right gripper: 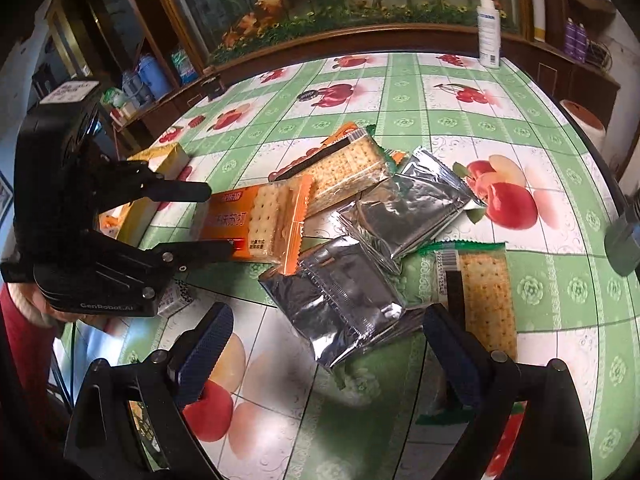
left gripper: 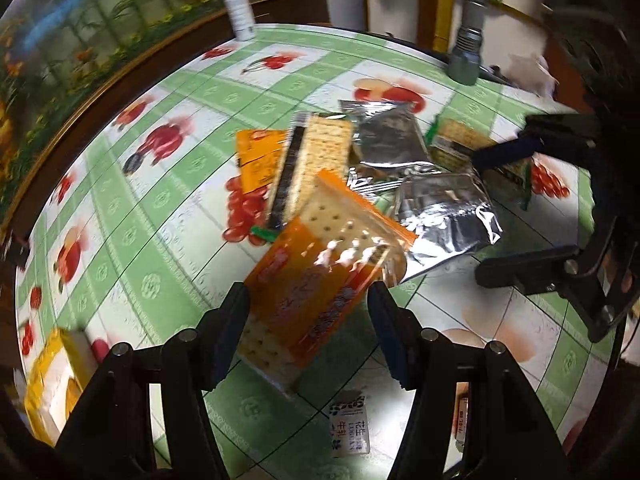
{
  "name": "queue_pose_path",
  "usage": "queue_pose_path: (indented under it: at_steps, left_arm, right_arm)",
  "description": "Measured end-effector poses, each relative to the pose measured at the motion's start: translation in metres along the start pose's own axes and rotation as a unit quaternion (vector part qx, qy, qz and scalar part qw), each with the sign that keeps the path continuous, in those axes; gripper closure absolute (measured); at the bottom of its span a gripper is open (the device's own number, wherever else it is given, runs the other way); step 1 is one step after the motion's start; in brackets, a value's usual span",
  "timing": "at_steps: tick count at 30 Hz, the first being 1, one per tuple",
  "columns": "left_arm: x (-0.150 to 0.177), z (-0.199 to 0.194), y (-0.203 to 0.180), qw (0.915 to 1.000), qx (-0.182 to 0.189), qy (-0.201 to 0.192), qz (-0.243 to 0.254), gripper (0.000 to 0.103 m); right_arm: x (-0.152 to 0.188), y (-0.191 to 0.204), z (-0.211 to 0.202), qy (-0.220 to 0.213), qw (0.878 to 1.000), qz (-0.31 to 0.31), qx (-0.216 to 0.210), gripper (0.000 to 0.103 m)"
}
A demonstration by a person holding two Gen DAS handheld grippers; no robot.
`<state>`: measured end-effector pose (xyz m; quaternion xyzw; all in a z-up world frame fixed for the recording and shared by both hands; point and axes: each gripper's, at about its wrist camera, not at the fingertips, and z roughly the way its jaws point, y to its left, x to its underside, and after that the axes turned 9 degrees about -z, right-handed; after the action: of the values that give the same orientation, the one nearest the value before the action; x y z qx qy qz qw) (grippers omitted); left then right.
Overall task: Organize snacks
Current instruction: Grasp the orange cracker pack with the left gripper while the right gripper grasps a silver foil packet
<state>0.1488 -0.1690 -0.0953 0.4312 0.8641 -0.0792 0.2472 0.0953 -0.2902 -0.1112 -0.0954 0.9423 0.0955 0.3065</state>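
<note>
At the far left of the table (right gripper: 440, 120), a yellow box (right gripper: 164, 160) lies open, with nothing else around it. We judge it the likely drop spot, but can't confirm that.

Next over, the left gripper (left gripper: 307, 305) is spread wide across the short side of the orange cracker packet (right gripper: 256, 220). Both pads look pressed on its long edges. The packet hangs tilted, its far end over the nearer silver pouch (right gripper: 340, 292).

How we'd do this step:
- Grip is at the near end only, so the free end will droop. We'd move slowly and level the wrist before travel.
- Crackers break, so no more squeeze than now.
- Lift the far end clear of the pouch before swinging left, or the foil drags along.
- Lay it flat, long side along the box wall.

Centre pile: a clear cracker packet (right gripper: 352, 168) overlaps a second silver pouch (right gripper: 412, 208). A green-trimmed cracker packet (right gripper: 484, 292) lies just beside the near pouch.

On the right, the right gripper (right gripper: 328, 316) has its jaws fully apart and nothing in them. It hovers over the near pouch. We'd hold it off until the left hand clears, then take that pouch by a crimped edge, since foil faces slip.
</note>
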Motion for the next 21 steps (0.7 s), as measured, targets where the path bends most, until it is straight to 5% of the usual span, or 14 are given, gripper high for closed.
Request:
queue_pose_path:
  at_steps: [4, 8, 13, 17, 21]
  left_arm:
    - [-0.009, 0.015, -0.003, 0.9996, -0.006, 0.012, 0.026, 0.029]
    - [-0.019, 0.036, 0.002, 0.9982, -0.019, 0.056, 0.005, 0.028]
    - [-0.013, 0.034, 0.009, 0.9971, 0.025, 0.063, -0.036, 0.047]
    - [-0.001, 0.028, 0.009, 0.9948, 0.027, 0.071, -0.068, 0.049]
    - [0.012, 0.018, 0.012, 0.9913, 0.008, 0.066, -0.114, 0.049]
  right_arm:
    - [-0.007, 0.007, 0.003, 0.006, 0.999, -0.049, -0.005, 0.006]
    - [-0.008, 0.018, 0.009, 0.016, 0.994, -0.105, -0.019, 0.006]
    - [-0.008, 0.015, 0.025, 0.043, 0.992, -0.115, -0.017, 0.012]
    - [-0.005, 0.005, 0.029, 0.046, 0.994, -0.09, -0.035, 0.035]
    - [-0.002, 0.004, 0.026, 0.041, 0.995, -0.086, -0.033, 0.04]
